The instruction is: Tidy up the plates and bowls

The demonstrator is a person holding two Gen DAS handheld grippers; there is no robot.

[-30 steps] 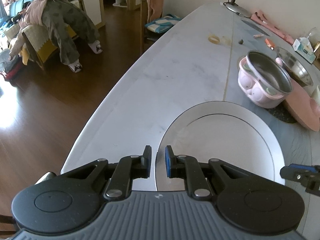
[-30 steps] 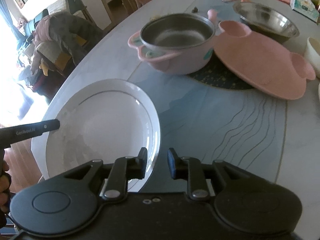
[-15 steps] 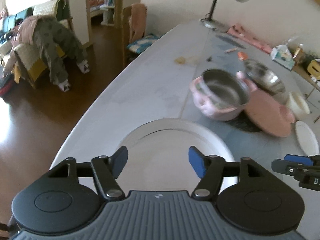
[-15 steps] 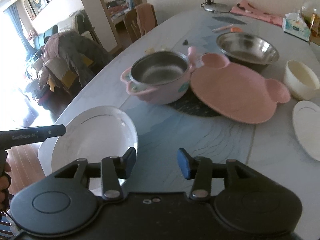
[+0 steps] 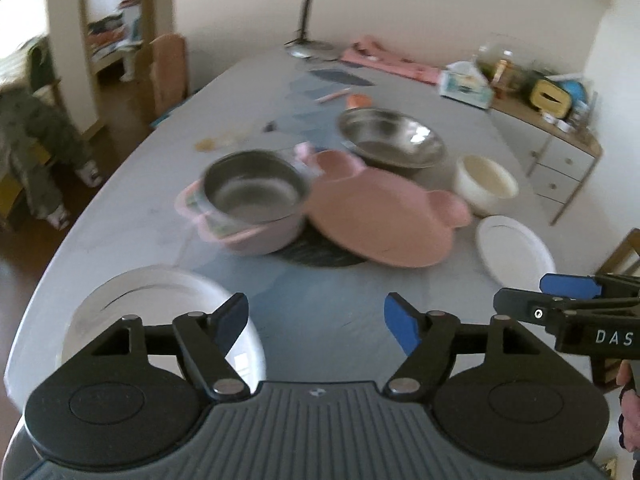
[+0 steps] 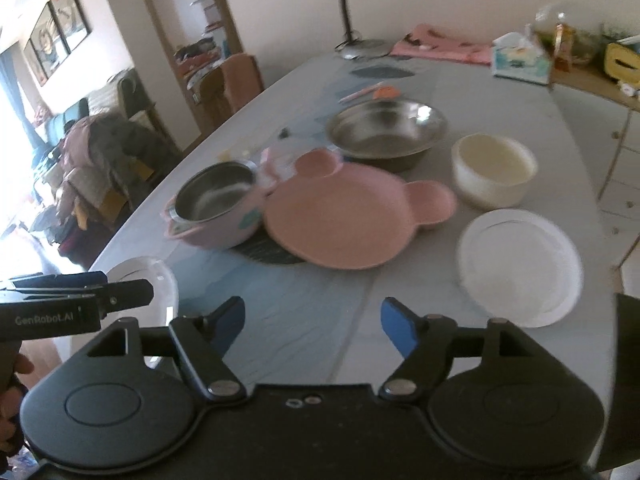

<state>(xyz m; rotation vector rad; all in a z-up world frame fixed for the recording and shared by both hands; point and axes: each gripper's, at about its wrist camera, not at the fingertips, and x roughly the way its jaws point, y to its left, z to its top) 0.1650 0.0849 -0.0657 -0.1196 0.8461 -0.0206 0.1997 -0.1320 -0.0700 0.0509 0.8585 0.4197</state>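
My left gripper [image 5: 316, 320] is open and empty above the table's near end, with a large white plate [image 5: 160, 300] lying below its left finger. My right gripper [image 6: 312, 322] is open and empty; a smaller white plate [image 6: 520, 268] lies ahead to its right. Mid-table sit a pink pot with a steel bowl inside [image 5: 250, 200], a pink bear-shaped plate [image 5: 380, 216] on a dark mat, a steel bowl [image 5: 392, 138] and a cream bowl [image 5: 486, 184]. The large plate also shows in the right wrist view [image 6: 160, 280], partly hidden by the left gripper.
A desk lamp [image 5: 320, 8], pink cloth [image 5: 384, 62] and tissue box [image 5: 466, 84] stand at the table's far end. A sideboard with clutter [image 5: 560, 132] is on the right. A chair [image 5: 166, 72] stands at the left table edge.
Both grippers opened wide, let go of the large white plate on the table, and lifted and drew back, so more of the table shows.
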